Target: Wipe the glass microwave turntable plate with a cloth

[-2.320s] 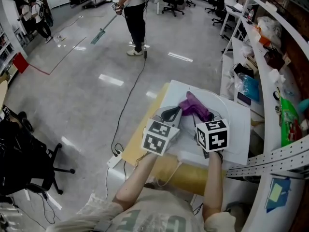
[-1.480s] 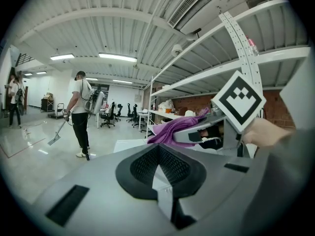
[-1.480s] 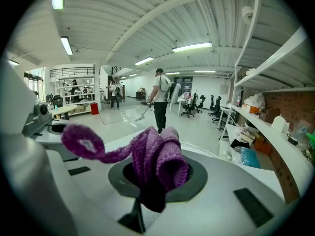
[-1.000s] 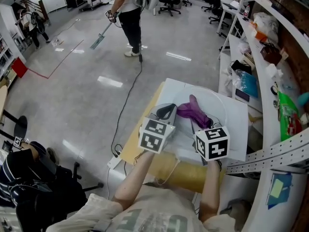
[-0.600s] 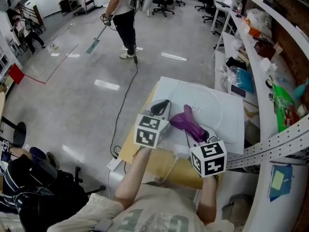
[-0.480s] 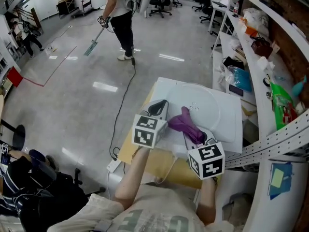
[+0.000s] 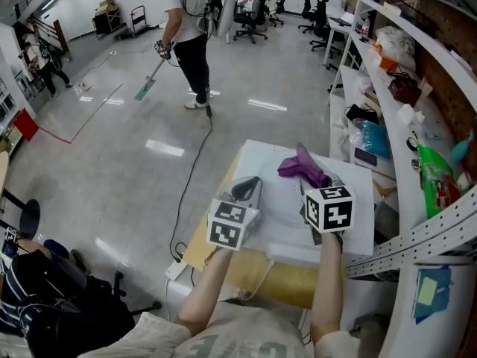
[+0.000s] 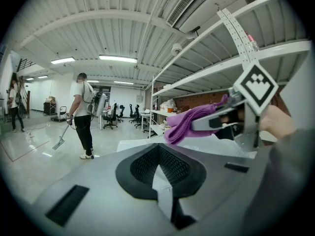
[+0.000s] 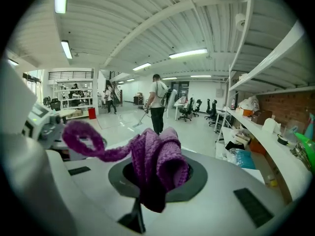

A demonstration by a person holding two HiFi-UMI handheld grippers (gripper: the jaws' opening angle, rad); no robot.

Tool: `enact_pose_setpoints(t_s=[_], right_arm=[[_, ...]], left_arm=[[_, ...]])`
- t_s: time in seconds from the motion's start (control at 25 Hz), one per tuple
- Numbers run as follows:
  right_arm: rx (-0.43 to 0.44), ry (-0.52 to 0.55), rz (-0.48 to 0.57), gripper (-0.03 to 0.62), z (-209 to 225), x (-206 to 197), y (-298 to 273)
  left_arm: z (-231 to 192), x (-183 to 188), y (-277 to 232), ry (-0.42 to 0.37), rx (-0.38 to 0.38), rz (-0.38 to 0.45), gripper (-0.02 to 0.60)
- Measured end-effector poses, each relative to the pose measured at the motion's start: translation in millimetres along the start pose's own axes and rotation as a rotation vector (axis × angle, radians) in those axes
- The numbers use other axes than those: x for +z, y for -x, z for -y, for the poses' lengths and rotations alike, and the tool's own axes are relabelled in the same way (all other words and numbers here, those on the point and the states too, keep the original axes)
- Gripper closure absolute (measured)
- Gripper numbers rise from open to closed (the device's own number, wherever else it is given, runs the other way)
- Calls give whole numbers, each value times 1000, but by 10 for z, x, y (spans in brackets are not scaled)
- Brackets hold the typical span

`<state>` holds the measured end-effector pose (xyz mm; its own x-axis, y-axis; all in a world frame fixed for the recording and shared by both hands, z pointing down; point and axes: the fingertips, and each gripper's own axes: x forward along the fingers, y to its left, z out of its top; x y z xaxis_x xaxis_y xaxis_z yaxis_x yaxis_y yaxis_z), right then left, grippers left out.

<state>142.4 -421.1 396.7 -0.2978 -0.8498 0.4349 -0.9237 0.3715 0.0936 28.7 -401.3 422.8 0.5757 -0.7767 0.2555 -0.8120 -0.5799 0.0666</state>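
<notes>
While the right gripper's (image 9: 142,200) jaws pinch the purple cloth (image 9: 157,166) with a wad left sticking out, likely for wiping, the left gripper's (image 8: 160,181) jaws sit pressed together, empty. The glass turntable plate (image 7: 279,196) lies flat on the bench (image 7: 358,226) beneath them.

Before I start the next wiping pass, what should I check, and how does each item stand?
1. Purple cloth held by the right hand-held gripper: ok, jaws shut on it.
2. Cloth over the glass plate: ok, at its far side.
3. Cloth pressed onto the glass: cannot tell.
4. Left hand-held gripper steadying the plate: cannot tell; it sits at the plate's left edge, grip unclear.
5. Person mopping away from the table: ok.
</notes>
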Motion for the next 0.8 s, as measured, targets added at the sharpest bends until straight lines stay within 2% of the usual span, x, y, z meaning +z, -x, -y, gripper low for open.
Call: enact_pose_setpoints(t_s=[0.12,0.32,0.8], right_arm=[[-28,-8,-31,528,200,13,-255],[-49,31,-88,528,286,-68,-431],[-12,14,-96,528,120,-298,-179]], left_arm=[[15,6,-1,-18,5,3,580],[21,-23,-2,-35,7,-8,580],[36,-51,-21,-33,7,-13,580]])
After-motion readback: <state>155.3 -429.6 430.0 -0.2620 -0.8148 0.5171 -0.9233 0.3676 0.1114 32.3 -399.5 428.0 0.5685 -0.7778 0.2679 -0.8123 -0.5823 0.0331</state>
